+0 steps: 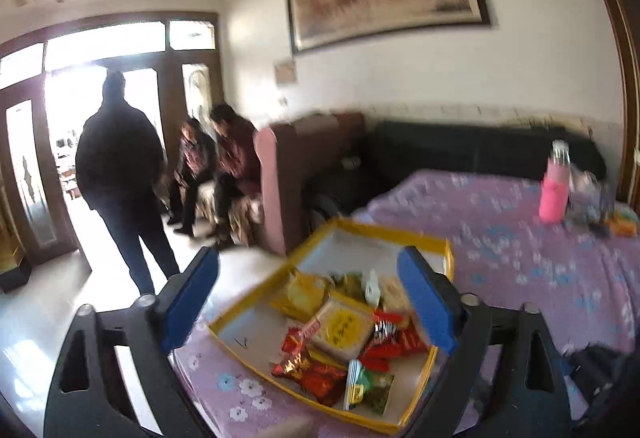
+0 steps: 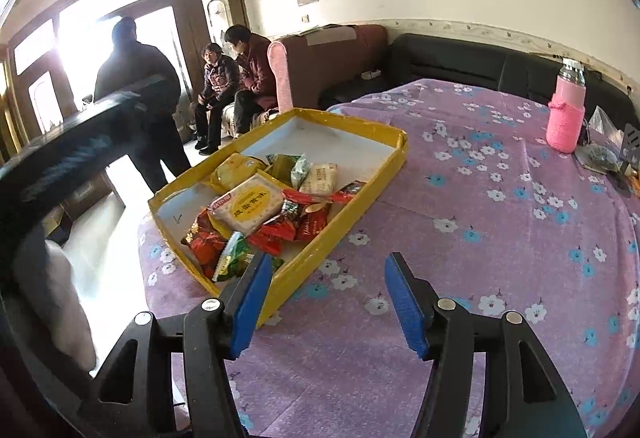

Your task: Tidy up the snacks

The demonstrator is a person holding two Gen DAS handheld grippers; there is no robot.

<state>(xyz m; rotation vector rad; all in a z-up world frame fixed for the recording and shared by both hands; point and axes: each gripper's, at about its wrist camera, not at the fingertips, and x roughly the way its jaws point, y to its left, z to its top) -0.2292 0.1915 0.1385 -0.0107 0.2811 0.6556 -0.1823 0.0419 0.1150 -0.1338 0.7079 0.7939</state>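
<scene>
Yellow-rimmed tray (image 2: 352, 193) sits on the bench (image 2: 480, 238), near its left edge; the bench is covered with a purple flowered cloth. The snacks lie heaped in the tray's near half: a pale cracker pack (image 2: 245, 203) on top, red packets (image 2: 280, 226) around and below it, a green packet (image 2: 232, 258) at the near corner, yellow and green packs behind. The tray's far half is bare white bottom.

Left gripper (image 1: 316, 302): jaws wide apart, nothing between the pads. It hangs above the tray, and its view frames the snack heap between the two blue pads.

Right gripper (image 2: 328, 306): jaws apart, nothing held. It is over the cloth just beside the tray's near right rim.

Pink-sleeved bottle (image 2: 568, 113) stands upright at the far right of the bench, well apart from the tray. Dark sofa (image 2: 440, 61) behind. One person stands at the doorway (image 2: 136, 85); two sit beyond the bench.
</scene>
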